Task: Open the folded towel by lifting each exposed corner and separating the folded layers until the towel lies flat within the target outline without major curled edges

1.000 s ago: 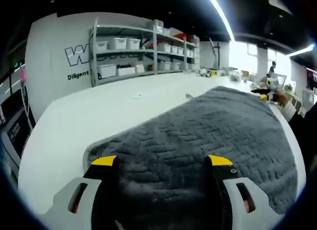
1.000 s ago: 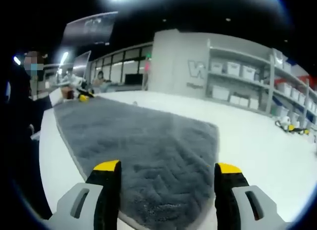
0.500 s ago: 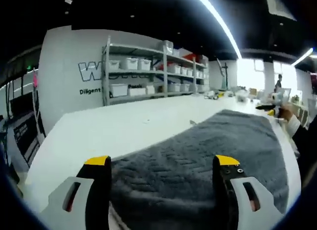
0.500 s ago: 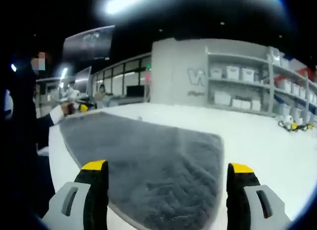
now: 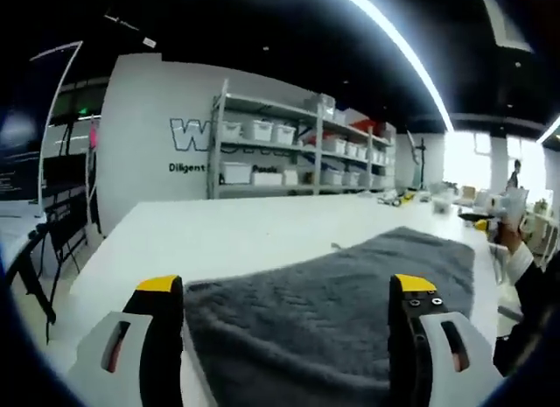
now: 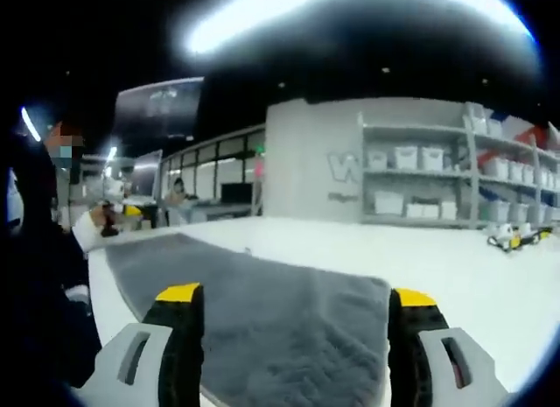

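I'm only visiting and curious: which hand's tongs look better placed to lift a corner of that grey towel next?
Probably the right. The right tongs are open with a towel corner beside one tip. The left tongs are also open, at an edge, so it's close.

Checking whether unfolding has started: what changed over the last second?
Both cameras dropped lower, showing more room. Neither the left gripper nor the right gripper took hold of the grey towel; both jaws stay open. It lies spread on the white table as before.

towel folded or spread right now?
Spread: the grey towel lies flat across the white table, no folded layers or curled corners visible in either view.
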Tool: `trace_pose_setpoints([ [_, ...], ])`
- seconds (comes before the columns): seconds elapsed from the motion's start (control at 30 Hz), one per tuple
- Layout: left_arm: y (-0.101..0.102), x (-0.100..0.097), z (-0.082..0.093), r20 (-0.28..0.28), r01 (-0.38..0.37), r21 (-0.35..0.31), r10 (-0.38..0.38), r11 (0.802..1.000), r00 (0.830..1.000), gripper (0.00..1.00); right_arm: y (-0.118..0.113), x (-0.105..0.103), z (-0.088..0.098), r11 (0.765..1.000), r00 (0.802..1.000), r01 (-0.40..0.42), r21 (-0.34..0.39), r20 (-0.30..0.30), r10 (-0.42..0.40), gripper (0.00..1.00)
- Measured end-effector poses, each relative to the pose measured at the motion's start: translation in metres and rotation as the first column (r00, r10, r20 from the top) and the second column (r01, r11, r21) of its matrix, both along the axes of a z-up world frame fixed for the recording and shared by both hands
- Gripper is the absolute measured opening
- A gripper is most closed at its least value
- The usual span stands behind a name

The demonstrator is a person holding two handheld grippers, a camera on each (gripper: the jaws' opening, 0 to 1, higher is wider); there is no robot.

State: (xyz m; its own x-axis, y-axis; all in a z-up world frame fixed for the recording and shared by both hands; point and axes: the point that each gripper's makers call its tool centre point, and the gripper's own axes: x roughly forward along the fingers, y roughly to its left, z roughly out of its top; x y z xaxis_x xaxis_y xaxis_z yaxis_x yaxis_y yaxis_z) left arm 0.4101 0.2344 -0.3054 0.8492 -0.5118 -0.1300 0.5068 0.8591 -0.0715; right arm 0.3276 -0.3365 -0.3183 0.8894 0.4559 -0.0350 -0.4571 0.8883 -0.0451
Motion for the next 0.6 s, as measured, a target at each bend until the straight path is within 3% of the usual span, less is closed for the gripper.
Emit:
trace_pose_setpoints([
  [0.1,-0.003,-0.017,0.011,0.014,-0.005,-0.033,0.005,0.999,1.000,0.95,-0.003,0.000,0.002,0.995,0.999,0.038,-0.093,0.019,-0.036,0.88],
  [0.17,-0.005,-0.028,0.014,0.007,-0.001,-0.037,0.002,0.999,1.000,0.96,-0.001,-0.004,0.001,0.991,0.999,0.035,-0.126,-0.005,-0.036,0.91],
  [0.3,-0.004,-0.054,0.019,0.005,-0.030,-0.026,0.030,0.999,1.000,0.96,-0.002,-0.018,0.002,0.992,0.997,0.022,-0.122,-0.069,-0.031,0.99],
  [0.43,0.003,-0.074,0.007,-0.025,-0.057,0.049,0.058,0.997,0.998,0.96,-0.005,-0.031,0.010,0.991,0.997,0.031,-0.126,-0.064,-0.040,0.99],
  [0.5,0.005,-0.081,0.001,-0.069,-0.054,0.073,0.059,0.996,0.996,0.97,-0.004,-0.035,0.012,0.990,0.997,0.029,-0.136,-0.072,-0.039,0.99],
  [0.6,0.003,-0.090,0.009,-0.054,-0.067,0.081,0.072,0.994,0.996,0.98,-0.001,-0.039,0.014,0.987,0.996,0.030,-0.158,-0.079,-0.043,0.99],
])
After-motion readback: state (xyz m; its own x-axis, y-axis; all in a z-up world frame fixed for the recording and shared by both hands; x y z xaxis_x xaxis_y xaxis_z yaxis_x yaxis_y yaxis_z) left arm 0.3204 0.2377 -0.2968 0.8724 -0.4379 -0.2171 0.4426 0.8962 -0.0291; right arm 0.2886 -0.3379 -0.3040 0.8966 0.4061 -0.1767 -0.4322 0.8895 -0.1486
